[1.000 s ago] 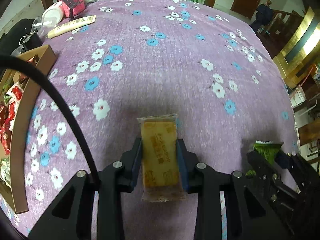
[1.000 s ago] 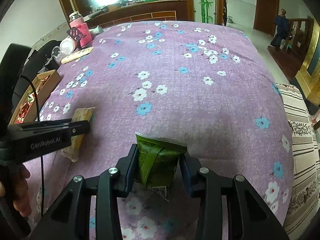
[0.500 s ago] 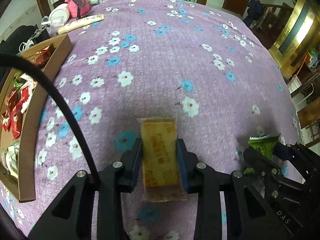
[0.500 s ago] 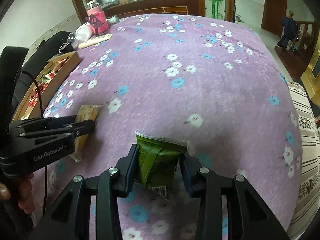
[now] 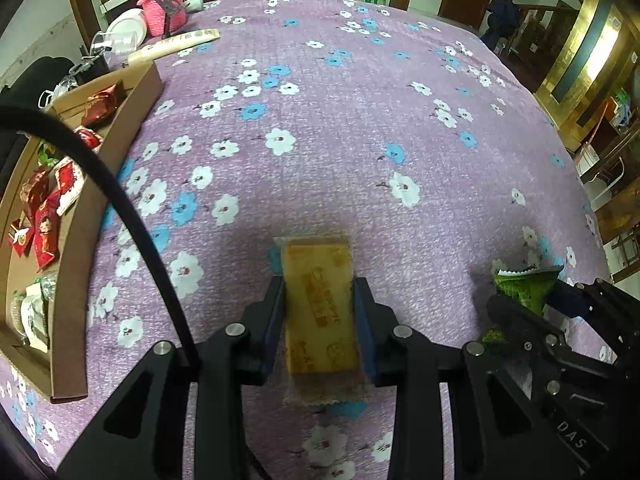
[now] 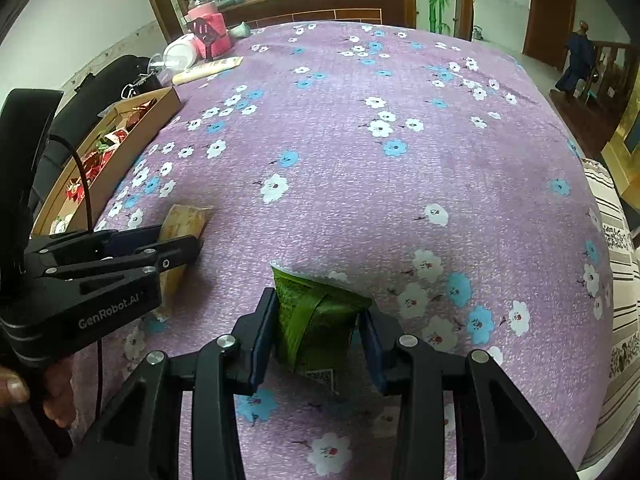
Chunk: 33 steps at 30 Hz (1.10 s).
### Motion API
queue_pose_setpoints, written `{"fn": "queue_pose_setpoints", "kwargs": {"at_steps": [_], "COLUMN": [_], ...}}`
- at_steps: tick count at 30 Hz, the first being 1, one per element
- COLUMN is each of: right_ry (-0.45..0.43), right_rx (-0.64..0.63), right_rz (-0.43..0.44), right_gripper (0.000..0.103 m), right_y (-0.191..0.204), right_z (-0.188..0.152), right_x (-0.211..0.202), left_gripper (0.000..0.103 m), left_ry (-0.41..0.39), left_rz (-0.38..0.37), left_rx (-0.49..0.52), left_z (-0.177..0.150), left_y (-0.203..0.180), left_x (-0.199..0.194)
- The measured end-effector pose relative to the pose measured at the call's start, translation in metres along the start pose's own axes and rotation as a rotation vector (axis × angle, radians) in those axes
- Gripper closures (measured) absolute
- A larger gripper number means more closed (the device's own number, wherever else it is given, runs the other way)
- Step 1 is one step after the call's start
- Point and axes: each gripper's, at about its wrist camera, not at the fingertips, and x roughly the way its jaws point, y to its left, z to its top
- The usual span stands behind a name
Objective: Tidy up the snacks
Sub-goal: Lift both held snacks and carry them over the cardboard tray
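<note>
My left gripper (image 5: 319,300) is shut on a yellow wrapped cake bar (image 5: 319,304), held above the purple flowered tablecloth (image 5: 340,128). My right gripper (image 6: 318,316) is shut on a green snack packet (image 6: 312,320), also above the cloth. In the right wrist view the left gripper (image 6: 168,240) is at the left with the yellow bar (image 6: 182,226) in it. In the left wrist view the right gripper (image 5: 532,300) is at the right with the green packet (image 5: 520,288). A brown cardboard box (image 5: 72,280) with several red and white snack packets lies at the left; it also shows in the right wrist view (image 6: 120,148).
At the table's far left corner stand a pink knitted-cover jar (image 5: 162,8), a white lid or bowl (image 5: 124,26) and a long cream box (image 5: 176,44). A black cable (image 5: 120,208) crosses the left wrist view. A striped cushion (image 6: 616,264) lies at the table's right edge.
Both grippers have moved left toward the cardboard box with their snacks still held. The box now shows larger and closer in both views.
</note>
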Motion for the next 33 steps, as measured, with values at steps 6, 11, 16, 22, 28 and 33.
{"fn": "queue_pose_setpoints", "kwargs": {"at_steps": [6,11,16,22,28,33], "right_ry": [-0.010,-0.024,-0.018,0.005,0.003,0.003], "right_rx": [-0.003,-0.011,-0.019,0.004,-0.002,-0.075], "right_rz": [-0.010,-0.017,-0.027,-0.004,0.037,0.023], "right_gripper": [0.064,0.064,0.064,0.063,0.048,0.051], "right_y": [0.008,0.015,0.021,0.018,0.018,0.022], "right_z": [0.001,0.005,0.008,0.005,0.005,0.003], "right_x": [-0.003,-0.005,-0.001,0.009,0.014,0.015], "left_gripper": [0.068,0.068,0.067,0.067,0.067,0.067], "left_ry": [-0.005,-0.004,-0.004,-0.005,-0.006,-0.007], "left_rz": [-0.003,-0.004,-0.007,-0.010,-0.013,-0.015], "left_rx": [0.003,0.003,0.002,0.005,0.009,0.009], "left_z": [-0.003,-0.004,-0.005,-0.005,-0.005,-0.005], "left_y": [0.007,0.013,0.018,0.022,0.022,0.023], "left_x": [-0.001,-0.002,-0.002,-0.002,-0.002,-0.002]}}
